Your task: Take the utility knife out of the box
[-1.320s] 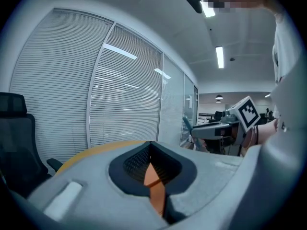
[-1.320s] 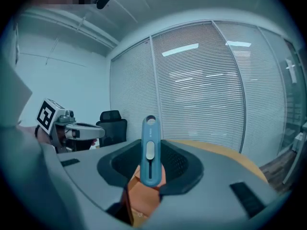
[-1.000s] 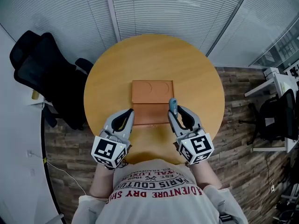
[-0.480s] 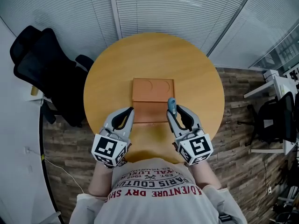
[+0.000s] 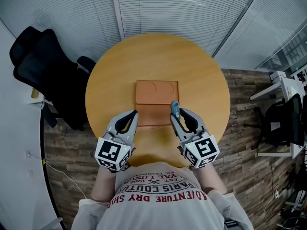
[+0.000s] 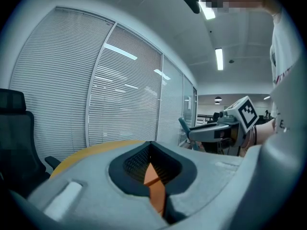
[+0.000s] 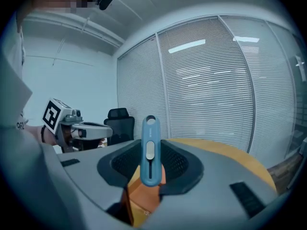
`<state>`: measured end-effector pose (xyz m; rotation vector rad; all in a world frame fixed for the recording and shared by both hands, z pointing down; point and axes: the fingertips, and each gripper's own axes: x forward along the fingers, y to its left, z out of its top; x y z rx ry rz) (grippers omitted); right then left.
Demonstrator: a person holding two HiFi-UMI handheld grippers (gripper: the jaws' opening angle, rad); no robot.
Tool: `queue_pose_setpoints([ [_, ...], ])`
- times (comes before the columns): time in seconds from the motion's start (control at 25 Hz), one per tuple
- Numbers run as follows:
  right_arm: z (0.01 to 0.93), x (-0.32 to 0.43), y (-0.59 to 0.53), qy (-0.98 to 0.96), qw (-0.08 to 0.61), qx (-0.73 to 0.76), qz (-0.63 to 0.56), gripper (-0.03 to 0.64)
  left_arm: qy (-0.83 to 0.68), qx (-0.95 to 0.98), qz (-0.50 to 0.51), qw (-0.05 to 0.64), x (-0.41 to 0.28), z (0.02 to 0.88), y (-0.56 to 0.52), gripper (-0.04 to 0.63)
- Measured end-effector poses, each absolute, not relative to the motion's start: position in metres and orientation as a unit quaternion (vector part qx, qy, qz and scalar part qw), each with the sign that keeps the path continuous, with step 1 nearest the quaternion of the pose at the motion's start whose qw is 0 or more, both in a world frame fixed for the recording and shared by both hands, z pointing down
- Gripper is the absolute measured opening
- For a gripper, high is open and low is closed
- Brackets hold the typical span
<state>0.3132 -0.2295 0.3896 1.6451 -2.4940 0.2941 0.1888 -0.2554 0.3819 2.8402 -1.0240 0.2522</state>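
Head view: found the utility knife (image 5: 175,108) clamped in the right gripper (image 5: 179,115), held above the near right edge of the box (image 5: 156,94), long axis running away from the person, free end poking past the fingertips. Noted the left gripper (image 5: 132,115) closed tip to tip at the box's near left corner; cannot tell whether touching it. Recorded a round wooden table (image 5: 158,56) under the box, slatted blinds (image 5: 182,8) behind, a black chair (image 5: 41,71) at the left, plank floor (image 5: 244,143) at the right. Saw the box lying flat and brown near the table's middle, two curved marks on its far part; contents not discernible. Left gripper view: confirmed jaws together, with a sliver of the box visible through the opening between the bowed fingers, the right gripper and knife across at the right, and ceiling strip lights (image 6: 219,59) overhead. Right gripper view: found the knife pinched from both sides by the pads, standing near upright, long axis vertical, hole end up, slider facing the camera, box below.
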Motion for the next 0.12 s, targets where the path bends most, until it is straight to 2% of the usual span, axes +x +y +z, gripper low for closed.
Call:
queue_pose_setpoints([
  [0.12,0.3907,0.3148,-0.2304,-0.827,0.07,0.549,0.098,0.132,-0.339,0.935,0.086,0.055,0.1888,0.3827,-0.2559,-0.005],
])
